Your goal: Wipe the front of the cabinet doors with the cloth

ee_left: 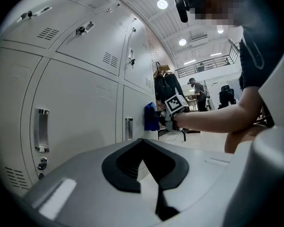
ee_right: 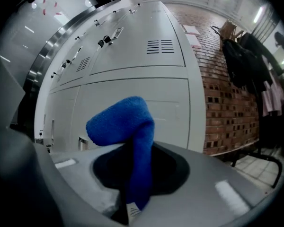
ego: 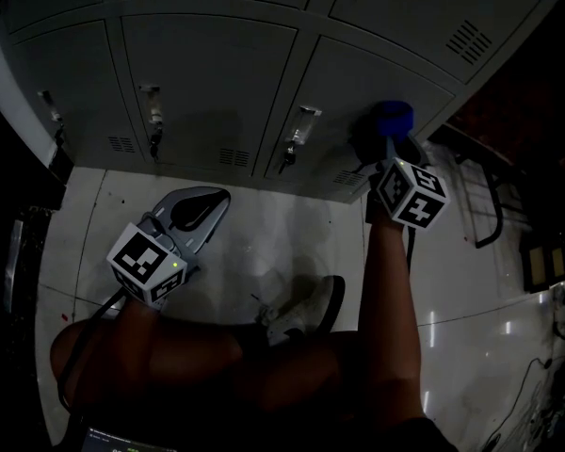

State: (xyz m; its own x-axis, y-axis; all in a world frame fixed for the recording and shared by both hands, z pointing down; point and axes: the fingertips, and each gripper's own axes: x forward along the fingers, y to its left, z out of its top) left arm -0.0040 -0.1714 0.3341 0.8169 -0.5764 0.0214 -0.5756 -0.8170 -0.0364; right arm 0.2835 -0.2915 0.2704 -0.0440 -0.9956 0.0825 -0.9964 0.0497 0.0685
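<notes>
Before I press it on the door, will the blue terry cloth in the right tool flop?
Probably floppy: the blue terry cloth folds over itself above the right tool. Likely light, since a narrow pinched strip carries it. Fuzzy pile should resist slipping.

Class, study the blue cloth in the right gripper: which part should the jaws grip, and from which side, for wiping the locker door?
Grip the cloth by its narrow tail, jaws closing across its flat sides, as the right gripper does. That leaves the thick folded wad free ahead of the jaws, facing the cabinet door.
</notes>
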